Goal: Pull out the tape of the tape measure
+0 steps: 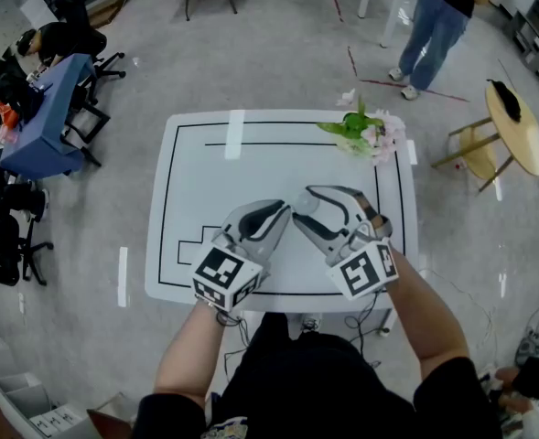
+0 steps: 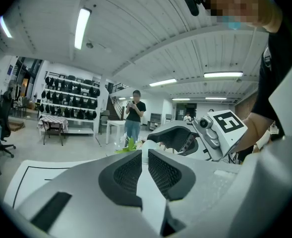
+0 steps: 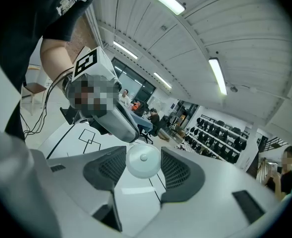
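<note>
Right gripper [image 3: 143, 153] is clamped on the round white tape measure [image 3: 143, 162], held above the table's [image 1: 196, 154] near middle. Left gripper [image 2: 146, 151] meets it tip to tip, jaws almost together, pinching at the tape measure's rim. Flowers [image 1: 361, 131] sit at the table's far right corner.

Left gripper [image 2: 146, 153] fills the lower frame. Jaws nearly together, narrow slit between the dark mesh pads. White tape measure [image 2: 148, 145] nipped at the tips. Right gripper [image 2: 164, 138] meets it from centre right, marker cube above. White table [image 2: 34, 175] with black lines at lower left. Person [image 2: 134, 114] standing at centre, far off.
</note>
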